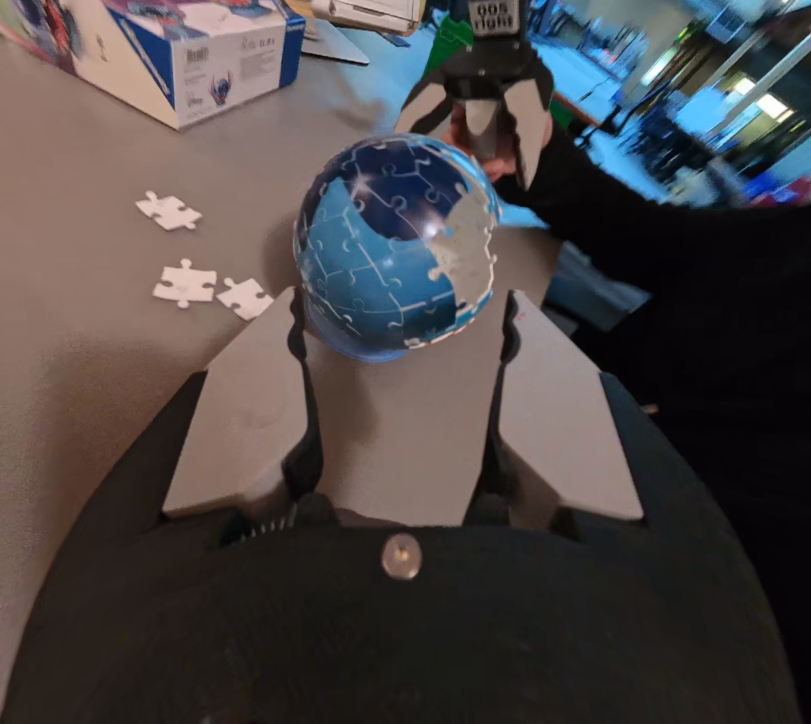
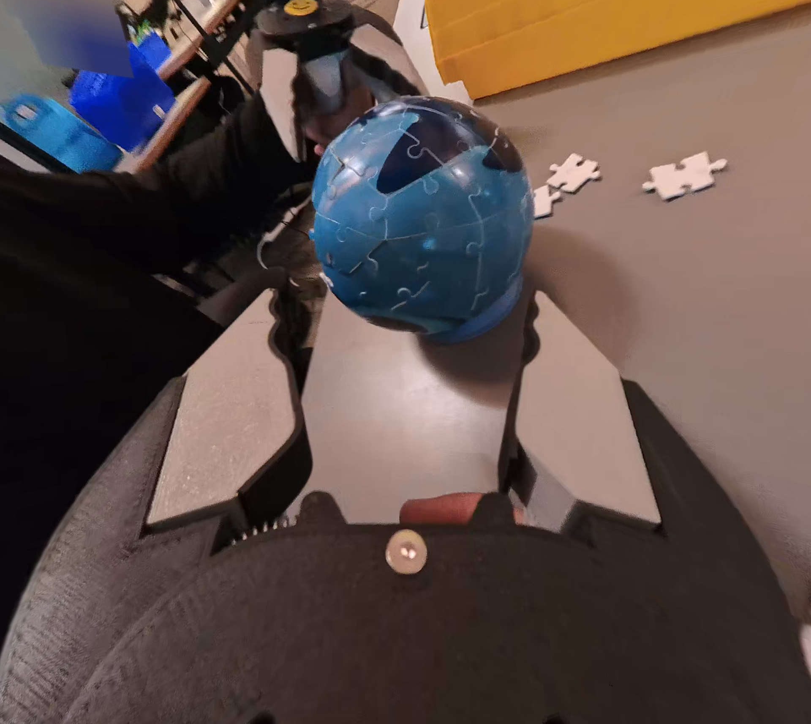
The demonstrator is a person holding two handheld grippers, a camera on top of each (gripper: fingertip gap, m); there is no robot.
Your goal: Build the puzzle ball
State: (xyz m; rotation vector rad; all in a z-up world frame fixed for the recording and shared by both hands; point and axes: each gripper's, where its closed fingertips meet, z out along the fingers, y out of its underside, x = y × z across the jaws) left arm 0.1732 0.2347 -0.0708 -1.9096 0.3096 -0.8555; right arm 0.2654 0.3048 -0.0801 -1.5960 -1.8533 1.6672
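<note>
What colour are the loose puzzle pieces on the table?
White: the loose puzzle pieces lie blank side up on the grey table. Left wrist view shows them best.

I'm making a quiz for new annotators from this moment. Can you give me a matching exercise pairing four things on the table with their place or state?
Things:
1. puzzle ball
2. loose puzzle pieces
3. puzzle box
4. yellow bins

Descriptions:
A. stacked at the far edge in the right wrist view
B. lying flat, white side up
C. sitting on a blue stand between both open grippers
D. lying behind the loose pieces in the left wrist view

Pairs: 1-C, 2-B, 3-D, 4-A
</note>
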